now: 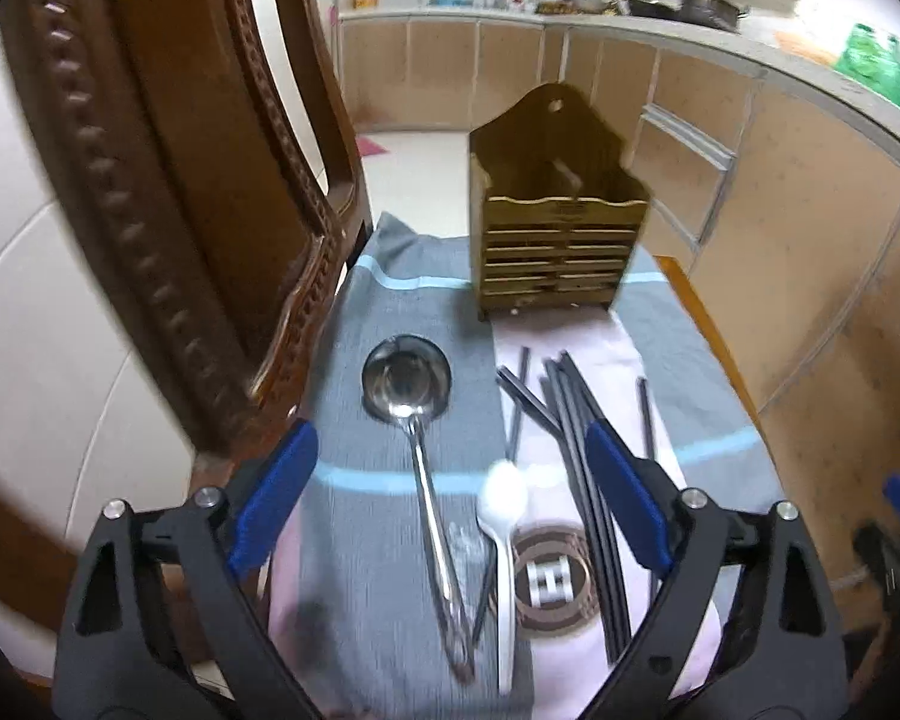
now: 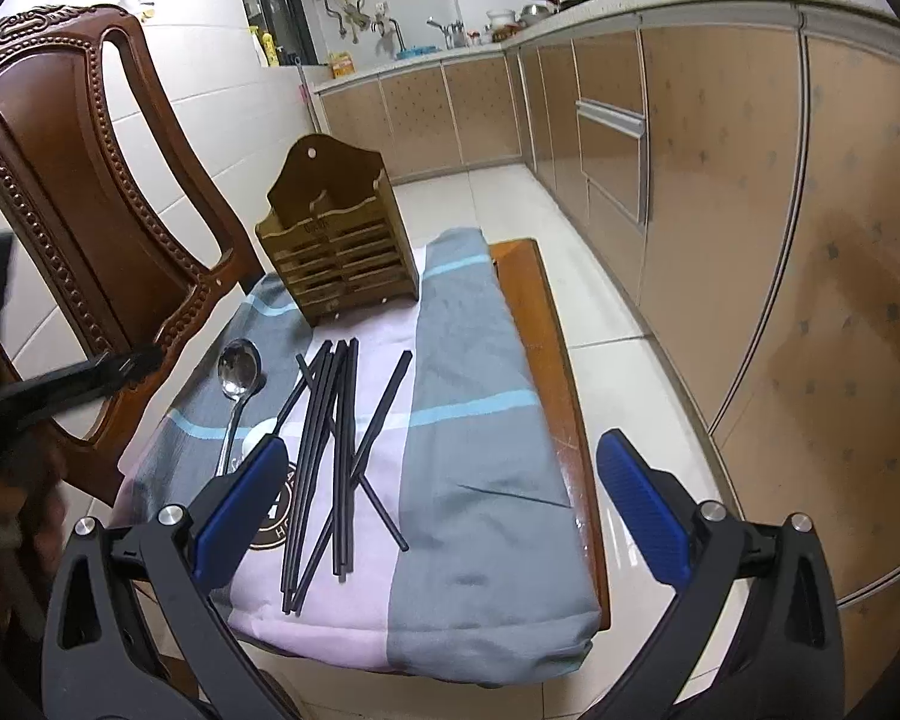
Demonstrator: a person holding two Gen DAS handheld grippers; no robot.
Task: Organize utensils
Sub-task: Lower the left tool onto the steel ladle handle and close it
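A wooden utensil holder (image 1: 561, 222) (image 2: 339, 243) stands upright at the far end of a cloth-covered table (image 2: 474, 396). A steel ladle (image 1: 417, 420) (image 2: 237, 384) lies on the cloth, bowl toward the holder. A white plastic spoon (image 1: 503, 516) lies beside its handle. Several black chopsticks (image 1: 576, 450) (image 2: 330, 450) lie scattered to the right of the spoon. My left gripper (image 1: 450, 498) is open above the ladle handle and the spoon. My right gripper (image 2: 441, 510) is open above the cloth, right of the chopsticks.
A carved wooden chair (image 1: 168, 192) (image 2: 90, 192) stands close at the table's left side. Kitchen cabinets (image 2: 720, 180) and a counter run along the right. The table's bare wooden edge (image 2: 561, 372) shows at the right. The left gripper (image 2: 60, 390) shows at the right wrist view's left.
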